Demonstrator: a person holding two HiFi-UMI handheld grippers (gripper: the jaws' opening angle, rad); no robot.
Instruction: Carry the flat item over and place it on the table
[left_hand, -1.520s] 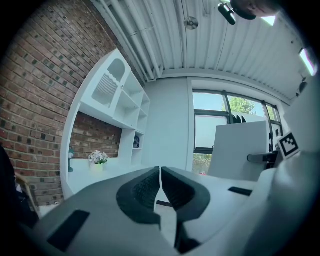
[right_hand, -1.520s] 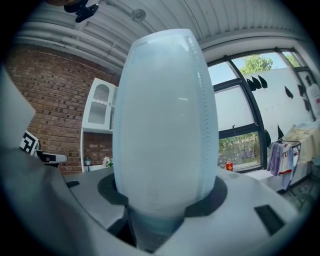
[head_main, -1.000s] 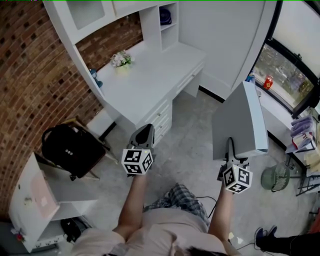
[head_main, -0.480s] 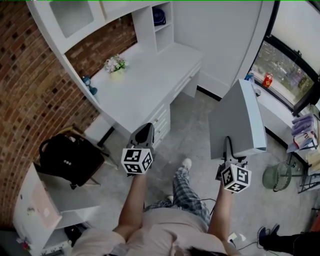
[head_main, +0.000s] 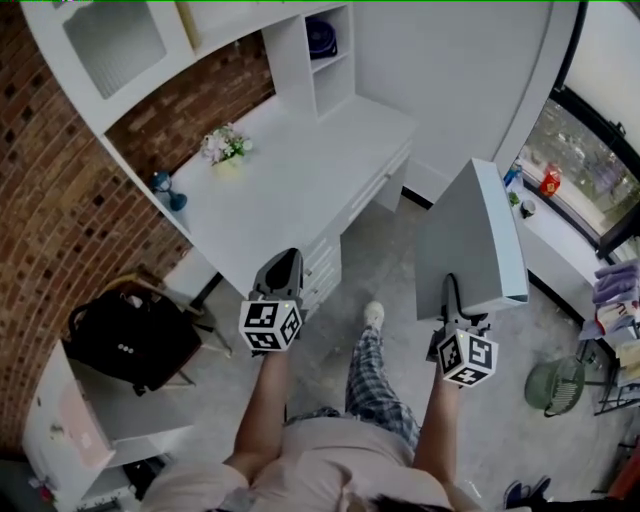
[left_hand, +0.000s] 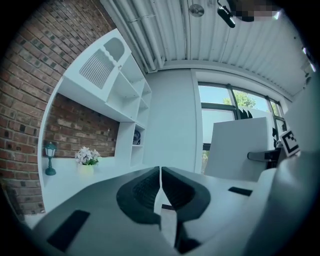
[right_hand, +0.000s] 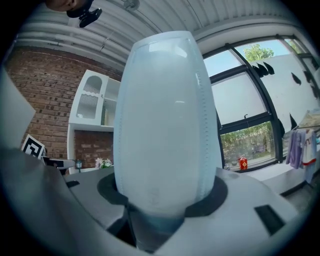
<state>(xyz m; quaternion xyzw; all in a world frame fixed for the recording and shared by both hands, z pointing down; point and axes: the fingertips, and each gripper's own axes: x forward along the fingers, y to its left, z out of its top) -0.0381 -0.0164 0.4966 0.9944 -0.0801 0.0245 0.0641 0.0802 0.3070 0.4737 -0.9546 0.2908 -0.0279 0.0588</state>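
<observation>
The person wore a pale short-sleeved shirt (head_main: 330, 458), checked trousers (head_main: 372, 385) and a light shoe (head_main: 373, 315). The left tool (head_main: 289, 255) and the right tool (head_main: 452, 288) had grey moulded bodies with dark ribbed pads. The left tool's cube (head_main: 270, 326) and the right tool's cube (head_main: 467, 358) were white, printed with black square markers.

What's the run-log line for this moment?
phase: carry | right gripper: shut on flat panel | left gripper: shut, empty | white desk: ahead
</observation>
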